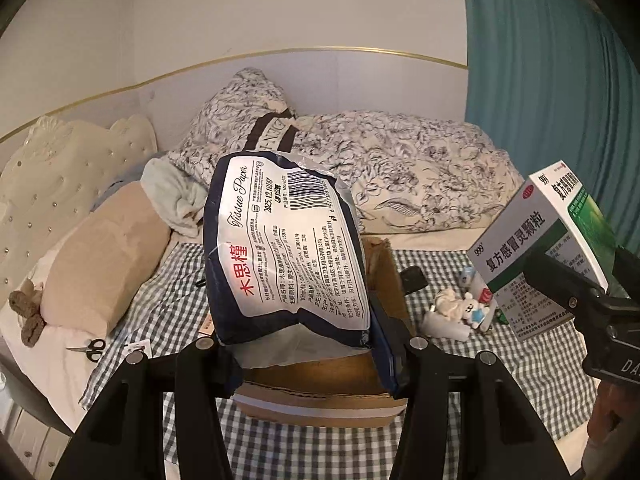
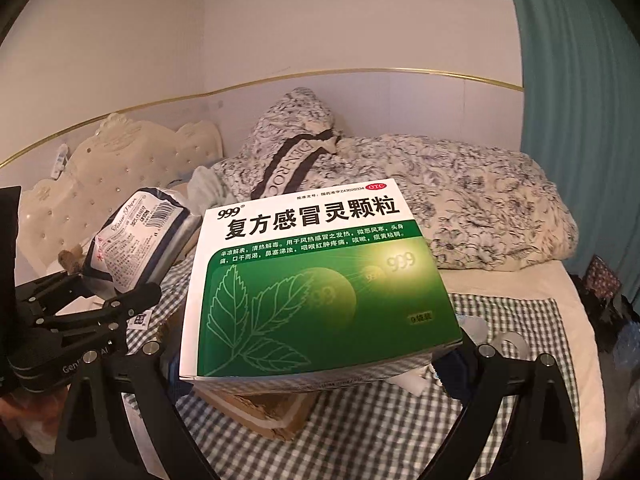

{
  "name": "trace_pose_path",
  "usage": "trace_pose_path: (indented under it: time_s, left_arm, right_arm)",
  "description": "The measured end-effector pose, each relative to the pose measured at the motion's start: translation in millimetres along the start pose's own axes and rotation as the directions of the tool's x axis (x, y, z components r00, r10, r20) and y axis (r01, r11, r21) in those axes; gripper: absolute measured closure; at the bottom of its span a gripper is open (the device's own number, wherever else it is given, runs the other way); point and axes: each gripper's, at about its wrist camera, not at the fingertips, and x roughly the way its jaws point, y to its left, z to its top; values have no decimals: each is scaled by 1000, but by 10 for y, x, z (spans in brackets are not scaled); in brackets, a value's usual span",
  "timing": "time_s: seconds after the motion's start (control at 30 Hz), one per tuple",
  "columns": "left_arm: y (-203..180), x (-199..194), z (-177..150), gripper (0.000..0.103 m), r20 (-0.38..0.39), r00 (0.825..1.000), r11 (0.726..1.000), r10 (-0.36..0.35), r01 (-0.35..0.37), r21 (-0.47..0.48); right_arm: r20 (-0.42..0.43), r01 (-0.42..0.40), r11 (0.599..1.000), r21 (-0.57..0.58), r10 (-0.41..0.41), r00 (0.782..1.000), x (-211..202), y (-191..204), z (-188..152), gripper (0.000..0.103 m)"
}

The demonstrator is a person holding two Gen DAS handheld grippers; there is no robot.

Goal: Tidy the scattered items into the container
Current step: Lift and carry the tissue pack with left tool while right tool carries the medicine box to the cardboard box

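Left wrist view: the left gripper [image 1: 308,344] clamps a tissue pack [image 1: 288,240] above the cardboard box [image 1: 320,396] on the checked blanket [image 1: 500,360], while the right gripper [image 2: 320,356] clamps a medicine box [image 2: 316,280].

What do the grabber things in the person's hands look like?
Both are black. The left gripper has two long flat fingers shaped like open triangles, joined by round silver bolts. The right gripper is built the same way. In the other camera's view each shows a chunky black body with hinged bars, small silver screws and white lettering that is only partly readable.
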Motion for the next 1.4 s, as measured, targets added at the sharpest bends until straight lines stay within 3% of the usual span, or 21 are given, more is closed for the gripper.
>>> trace_pose_path:
  time_s: [0.6, 1.13, 1.4]
  left_arm:
    - [226, 649, -129, 51, -131, 991, 1000, -13, 11, -13]
    - [353, 1458, -304, 51, -262, 965, 999, -19, 7, -48]
    - [374, 1680, -397, 50, -300, 954, 999, -21, 7, -48]
  right_arm:
    - [-136, -60, 997, -46, 53, 989, 846, 285, 43, 8]
    - [-299, -79, 996, -44, 62, 952, 1729, 303, -98, 8]
    - [-338, -77, 996, -49, 56, 939, 1958, 314, -202, 8]
